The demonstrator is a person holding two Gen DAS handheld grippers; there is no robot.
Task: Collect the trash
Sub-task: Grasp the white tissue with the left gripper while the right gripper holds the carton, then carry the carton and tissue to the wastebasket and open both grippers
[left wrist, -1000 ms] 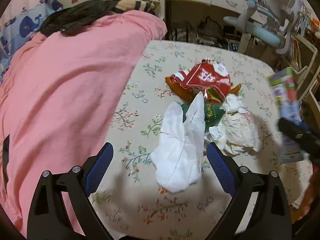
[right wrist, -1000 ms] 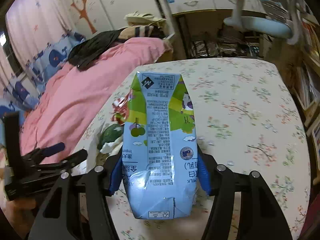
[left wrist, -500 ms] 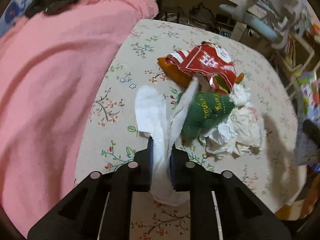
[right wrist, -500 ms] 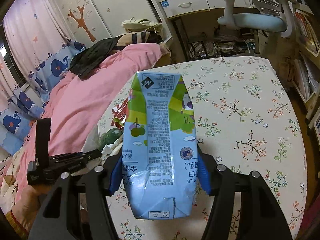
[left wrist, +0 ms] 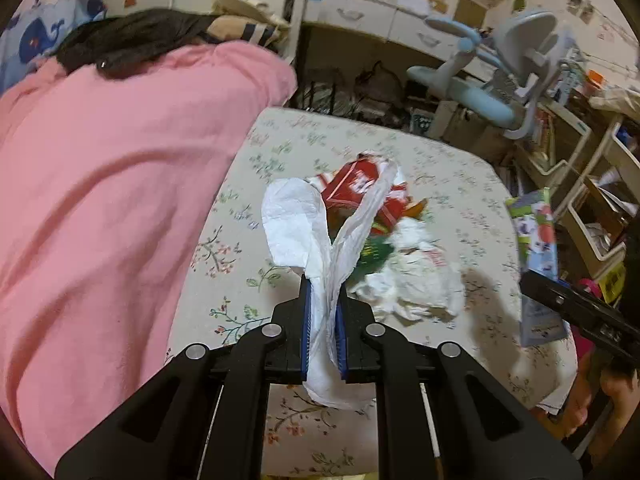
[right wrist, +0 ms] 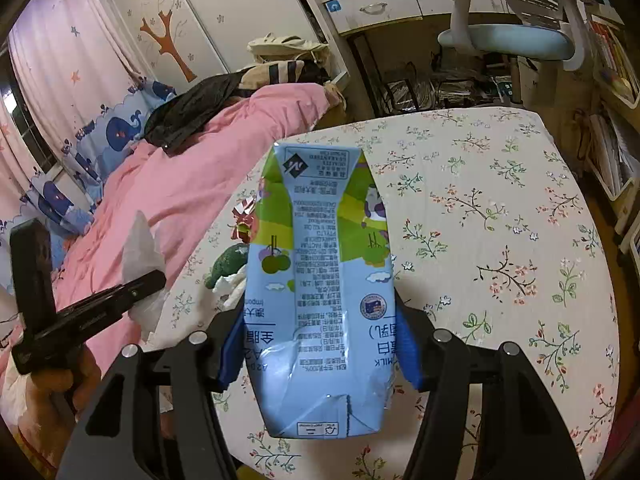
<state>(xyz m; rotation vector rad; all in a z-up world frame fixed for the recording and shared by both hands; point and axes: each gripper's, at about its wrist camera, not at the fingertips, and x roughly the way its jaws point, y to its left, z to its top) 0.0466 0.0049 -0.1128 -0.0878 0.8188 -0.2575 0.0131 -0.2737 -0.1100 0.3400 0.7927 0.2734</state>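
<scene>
**Two hand-held grippers, each holding one piece of trash above the floral surface**

Left wrist view, nearest: the left hand-held gripper [left wrist: 323,312] has just closed, and its blue pads pinch a white tissue [left wrist: 316,248] that stands up between them in two lobes and hangs out below. Beyond it, on the floral surface [left wrist: 460,184], lies the remaining trash: a crumpled white wrapper [left wrist: 420,280] just beside the gripper tips, a green packet [left wrist: 374,250] partly covered by it, and a red snack bag [left wrist: 356,186] behind. A pink blanket [left wrist: 120,200] borders the surface on the left.

Right wrist view, nearest: the right hand-held gripper [right wrist: 320,344] clamps a blue-and-green milk carton [right wrist: 320,280] by its two sides, upright in the picture, its far end over the surface. Farther back stand a desk with drawers [right wrist: 372,8] and a light-blue chair [right wrist: 504,40].
</scene>
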